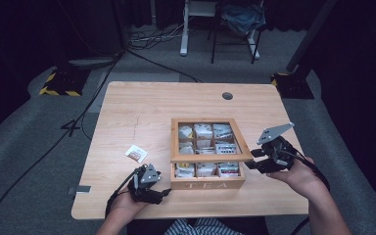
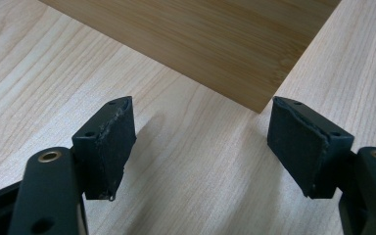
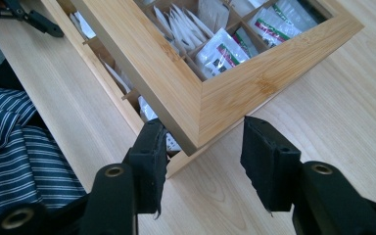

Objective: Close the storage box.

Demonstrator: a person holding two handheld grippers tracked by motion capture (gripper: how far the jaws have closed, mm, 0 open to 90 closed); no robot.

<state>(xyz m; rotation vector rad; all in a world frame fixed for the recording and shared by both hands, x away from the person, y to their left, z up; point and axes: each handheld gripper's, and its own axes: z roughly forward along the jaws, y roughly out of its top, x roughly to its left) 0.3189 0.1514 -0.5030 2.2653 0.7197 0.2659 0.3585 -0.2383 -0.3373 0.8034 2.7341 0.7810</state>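
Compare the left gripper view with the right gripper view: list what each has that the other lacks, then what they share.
Left gripper view: the left tool, open and holding nothing, facing a corner of the box, whose wall is plain.
Right gripper view: the right tool clasping a corner of the raised lid, tea bags in compartments, and a striped shirt.
Both: the box and the light wooden table.
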